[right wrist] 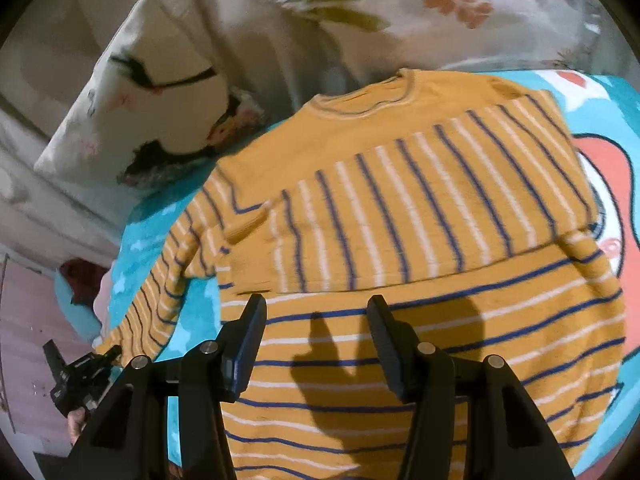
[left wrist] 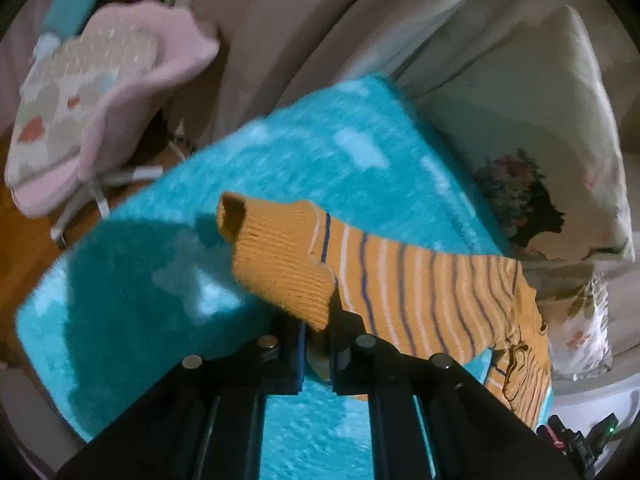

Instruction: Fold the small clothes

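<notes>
A mustard sweater (right wrist: 400,200) with blue and white stripes lies on a turquoise fleece blanket (right wrist: 600,120), neck hole at the far side. Its upper part is folded across the body, so the stripes there run crosswise. My right gripper (right wrist: 316,302) hovers open over the lower body, nothing between its fingers. The long sleeve (left wrist: 420,288) is stretched out and lifted off the blanket (left wrist: 160,280). My left gripper (left wrist: 319,344) is shut on the sleeve's ribbed cuff (left wrist: 280,272). The left gripper (right wrist: 80,372) also shows small at the lower left of the right wrist view, at the sleeve's end.
A printed cushion (left wrist: 540,160) leans against the beige sofa beside the blanket, and the same cushion (right wrist: 140,100) appears at the sweater's far left. Floral bedding (right wrist: 400,0) lies beyond the neck. A pink chair (left wrist: 100,100) stands on the wooden floor off the blanket's edge.
</notes>
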{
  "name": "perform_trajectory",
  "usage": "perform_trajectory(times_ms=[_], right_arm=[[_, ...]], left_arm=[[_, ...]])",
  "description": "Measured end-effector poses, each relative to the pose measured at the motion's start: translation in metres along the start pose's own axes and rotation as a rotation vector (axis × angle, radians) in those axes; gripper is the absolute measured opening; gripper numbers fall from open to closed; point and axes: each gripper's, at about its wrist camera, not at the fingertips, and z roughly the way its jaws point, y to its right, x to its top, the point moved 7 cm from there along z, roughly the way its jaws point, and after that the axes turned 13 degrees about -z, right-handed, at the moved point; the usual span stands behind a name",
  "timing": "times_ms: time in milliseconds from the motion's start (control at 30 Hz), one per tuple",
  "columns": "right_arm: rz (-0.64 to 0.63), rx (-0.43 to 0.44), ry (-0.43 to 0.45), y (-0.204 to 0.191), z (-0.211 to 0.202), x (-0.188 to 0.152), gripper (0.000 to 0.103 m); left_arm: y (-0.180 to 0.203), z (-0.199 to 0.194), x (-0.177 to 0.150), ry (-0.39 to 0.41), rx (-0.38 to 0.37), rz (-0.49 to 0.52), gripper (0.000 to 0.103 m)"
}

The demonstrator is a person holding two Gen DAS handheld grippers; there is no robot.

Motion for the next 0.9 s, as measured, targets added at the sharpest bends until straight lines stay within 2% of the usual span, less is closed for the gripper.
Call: perform_trajectory(times_ms=[133,233,400,500,633,800,900], right_arm=[[0.015,-0.025,0.025,0.026,-0.014,-0.002,0.057],[0.046,-0.017,0.032,0.051,-0.018,-0.004,0.057],[0.061,0.042,0.030,0.087,-0.026,-0.007,0.057],[0.065,0.056,0.044,0.112,-0.036,-0.003,0.057],[0.080,0.052,0.059,0.157,-0.051,-0.001,0.057],[0.124,0.039,0.055,0.215,-0.064,-0.012,0.057],[0.137,0.024,0.043,0.239,-0.066,-0.020,0.057]], left_arm=[[0.046,-0.021,-0.016,0.029,-0.046,0.105,0.008],[0.099,-0.033,-0.048,0.037,-0.083,0.213,0.008],[0.196,-0.037,-0.112,0.010,-0.155,0.359,0.008],[0.261,-0.028,-0.160,-0.033,-0.217,0.438,0.008],[0.342,0.006,-0.234,-0.119,-0.274,0.532,0.008],[0.400,0.057,-0.324,-0.282,-0.309,0.602,0.008],[0.416,0.092,-0.373,-0.349,-0.277,0.664,0.008]])
